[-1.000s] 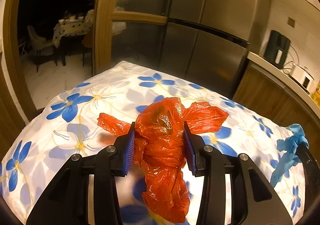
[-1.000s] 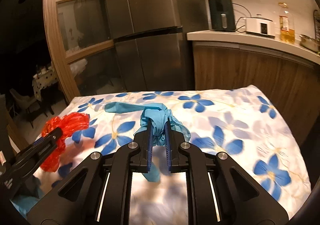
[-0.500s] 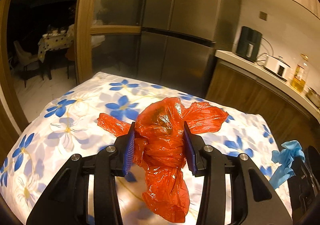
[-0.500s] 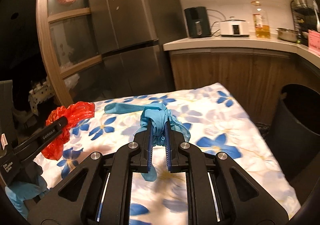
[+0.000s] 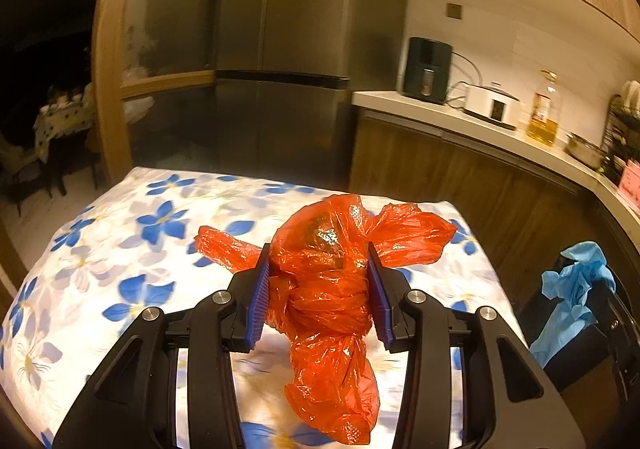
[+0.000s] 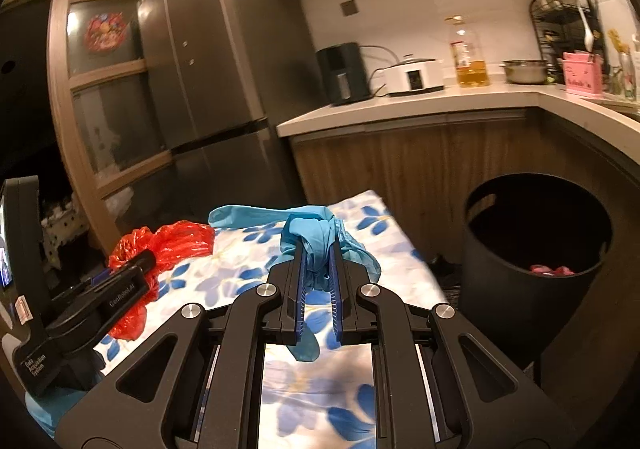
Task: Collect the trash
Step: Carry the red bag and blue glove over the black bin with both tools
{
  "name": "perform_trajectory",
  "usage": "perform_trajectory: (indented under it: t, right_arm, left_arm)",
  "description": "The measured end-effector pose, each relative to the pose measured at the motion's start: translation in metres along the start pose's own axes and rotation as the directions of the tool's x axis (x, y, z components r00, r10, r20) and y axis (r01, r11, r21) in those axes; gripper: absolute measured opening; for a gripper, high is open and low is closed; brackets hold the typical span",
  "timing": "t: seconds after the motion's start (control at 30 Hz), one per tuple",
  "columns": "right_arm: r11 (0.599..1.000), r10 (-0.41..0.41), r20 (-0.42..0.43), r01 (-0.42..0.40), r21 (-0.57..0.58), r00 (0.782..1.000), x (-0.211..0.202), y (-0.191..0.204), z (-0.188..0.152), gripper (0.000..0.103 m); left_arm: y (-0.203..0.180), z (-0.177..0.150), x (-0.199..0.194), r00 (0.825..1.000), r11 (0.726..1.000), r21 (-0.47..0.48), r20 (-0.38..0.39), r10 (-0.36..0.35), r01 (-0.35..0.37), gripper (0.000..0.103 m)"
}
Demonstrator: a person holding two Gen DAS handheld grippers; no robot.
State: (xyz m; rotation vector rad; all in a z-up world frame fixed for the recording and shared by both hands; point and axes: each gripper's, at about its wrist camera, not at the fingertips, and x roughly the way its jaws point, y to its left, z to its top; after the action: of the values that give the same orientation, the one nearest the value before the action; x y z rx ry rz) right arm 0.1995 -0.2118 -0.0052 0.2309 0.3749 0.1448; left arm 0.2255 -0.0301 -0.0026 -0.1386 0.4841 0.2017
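Dim kitchen: floral tablecloth (image 5: 120, 249) on the tabletop, fridge (image 6: 208, 89) behind. Black bin (image 6: 532, 273) sits right of it, something pink at the bottom. Left tongs (image 5: 318, 289) clamp the red plastic bag (image 5: 332, 309); right tongs (image 6: 318, 285) pinch the blue glove (image 6: 316, 245), both above the cloth.

A crumpled red plastic bag (image 5: 324, 289) hung clamped at its knotted middle, its lower end dangling above the flowered cloth and two loose ears flaring sideways. A bunched blue glove (image 6: 316, 245) was pinched upright, one finger trailing left. The black bin (image 6: 536, 249) stood open beside the table, holding pink scraps.
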Motion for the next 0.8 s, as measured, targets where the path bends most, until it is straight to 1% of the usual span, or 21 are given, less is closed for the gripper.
perform_trajectory:
  t: [0.27,0.47,0.53,0.67,0.8]
  right_arm:
    - [0.996,-0.079,0.035,0.078,0.039,0.996,-0.016,-0.042,0.007,0.01]
    - [0.983,-0.172,0.066,0.167,0.076,0.983,-0.028,-0.087,0.018,0.01]
    - [0.975,-0.209,0.07,0.202,0.09,0.975,-0.029,-0.104,0.023,0.01]
    - [0.962,-0.257,0.082,0.246,0.122,0.963,-0.031,-0.135,0.032,0.01]
    - [0.951,-0.291,0.102,0.276,0.141,0.951,-0.033,-0.158,0.043,0.011]
  left_arm:
    - [-0.056,-0.002,-0.005,0.996,0.993,0.076,0.006,-0.087,0.086,0.043]
    - [-0.112,-0.001,-0.009,0.983,0.973,0.147,0.012,-0.181,0.177,0.043]
    - [-0.129,-0.001,-0.009,0.977,0.964,0.167,0.011,-0.212,0.207,0.043]
    - [-0.166,0.002,-0.009,0.957,0.938,0.202,0.002,-0.29,0.283,0.043]
    - [-0.206,0.001,-0.011,0.932,0.904,0.239,-0.01,-0.362,0.353,0.043]
